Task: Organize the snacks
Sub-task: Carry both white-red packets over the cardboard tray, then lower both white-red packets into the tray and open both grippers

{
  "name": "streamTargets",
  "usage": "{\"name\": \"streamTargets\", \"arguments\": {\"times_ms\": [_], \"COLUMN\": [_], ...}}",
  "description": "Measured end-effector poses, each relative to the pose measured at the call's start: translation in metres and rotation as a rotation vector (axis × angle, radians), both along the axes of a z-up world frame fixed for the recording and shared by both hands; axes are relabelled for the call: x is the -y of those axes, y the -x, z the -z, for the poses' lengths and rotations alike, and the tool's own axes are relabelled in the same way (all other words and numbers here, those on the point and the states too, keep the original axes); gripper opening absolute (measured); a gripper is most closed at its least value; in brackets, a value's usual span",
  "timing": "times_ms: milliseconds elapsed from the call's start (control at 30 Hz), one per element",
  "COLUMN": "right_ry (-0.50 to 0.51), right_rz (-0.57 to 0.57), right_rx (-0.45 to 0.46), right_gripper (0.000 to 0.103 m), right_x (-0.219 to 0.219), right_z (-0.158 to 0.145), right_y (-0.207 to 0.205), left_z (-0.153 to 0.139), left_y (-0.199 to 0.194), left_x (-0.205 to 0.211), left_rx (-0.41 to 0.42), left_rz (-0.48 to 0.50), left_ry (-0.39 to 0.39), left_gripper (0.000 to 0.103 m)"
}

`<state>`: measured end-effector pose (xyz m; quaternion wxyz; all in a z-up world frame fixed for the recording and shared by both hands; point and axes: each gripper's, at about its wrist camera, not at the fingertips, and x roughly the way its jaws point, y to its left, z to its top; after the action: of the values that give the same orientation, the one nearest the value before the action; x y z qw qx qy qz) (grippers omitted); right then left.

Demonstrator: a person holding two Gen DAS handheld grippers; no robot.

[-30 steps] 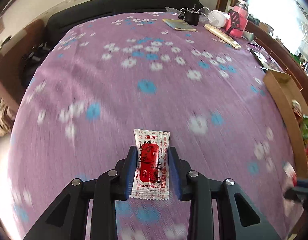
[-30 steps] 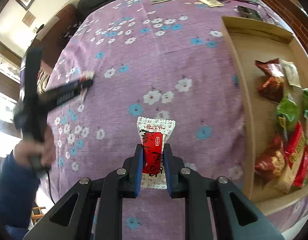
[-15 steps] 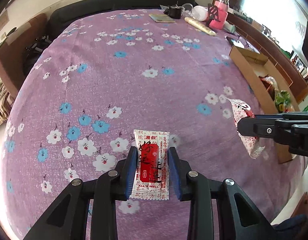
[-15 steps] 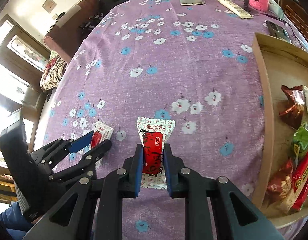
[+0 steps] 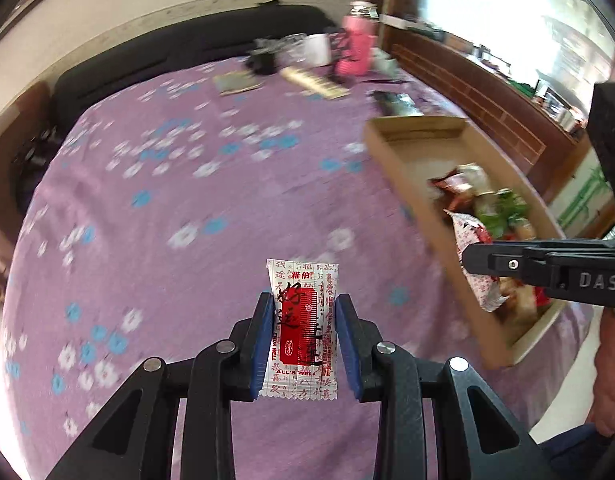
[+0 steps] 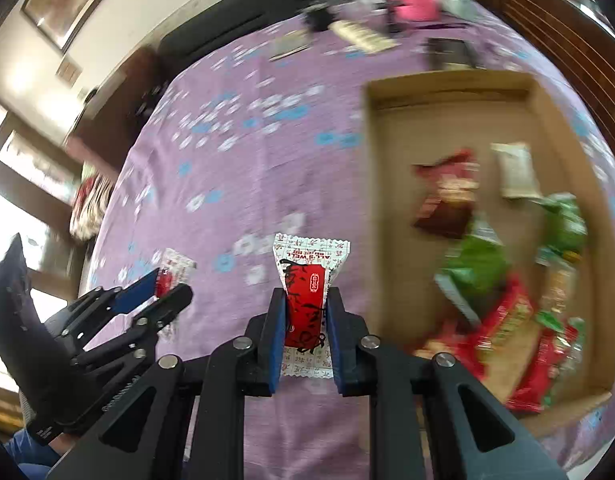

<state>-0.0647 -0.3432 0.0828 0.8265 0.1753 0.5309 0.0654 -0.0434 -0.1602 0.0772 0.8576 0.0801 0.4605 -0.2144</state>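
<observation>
Each gripper carries a white snack packet with a red label. In the left wrist view my left gripper [image 5: 304, 312] is shut on its snack packet [image 5: 303, 280] above the purple flowered tablecloth [image 5: 187, 208]. In the right wrist view my right gripper [image 6: 306, 304] is shut on the second snack packet [image 6: 309, 260], just left of the cardboard tray [image 6: 387, 152]. The tray holds several red, green and white snack bags [image 6: 483, 264]. The right gripper [image 5: 477, 258] with its packet [image 5: 473, 236] shows over the tray's near end [image 5: 503, 344] in the left view. The left gripper [image 6: 163, 284] appears at lower left in the right view.
At the table's far end stand a pink bottle [image 5: 353, 48], a white cup [image 5: 317, 50], a long beige pack [image 5: 313, 82], a small booklet [image 5: 235, 82] and a dark device [image 5: 395, 100]. A black sofa [image 5: 167, 56] lies behind. A person's hand [image 5: 611, 376] is at right.
Both grippers have carried their packets to the right, toward the cardboard tray; the tray now fills more of both views. Grips are unchanged.
</observation>
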Motion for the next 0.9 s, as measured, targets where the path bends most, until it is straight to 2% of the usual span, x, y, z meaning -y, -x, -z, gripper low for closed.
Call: {"name": "streamTargets", "arguments": {"times_ms": [133, 367, 600, 900], "right_ry": [-0.018, -0.035, -0.041, -0.024], "right_rz": [0.104, 0.236, 0.306, 0.310], "right_rx": [0.011, 0.013, -0.012, -0.038], "right_gripper": [0.018, 0.018, 0.019, 0.018], "right_x": [0.040, 0.083, 0.107, 0.120], "right_z": [-0.002, 0.001, 0.008, 0.016], "right_y": [0.011, 0.022, 0.022, 0.019], "left_z": [-0.003, -0.010, -0.004, 0.002], "left_y": [0.001, 0.017, 0.029, 0.042], "left_x": [0.038, 0.106, 0.146, 0.169], "left_rx": [-0.010, 0.016, 0.001, 0.021], "left_rz": [0.092, 0.280, 0.374, 0.436], "left_ry": [-0.008, -0.058, -0.080, -0.099], "left_gripper": [0.032, 0.032, 0.032, 0.032]}}
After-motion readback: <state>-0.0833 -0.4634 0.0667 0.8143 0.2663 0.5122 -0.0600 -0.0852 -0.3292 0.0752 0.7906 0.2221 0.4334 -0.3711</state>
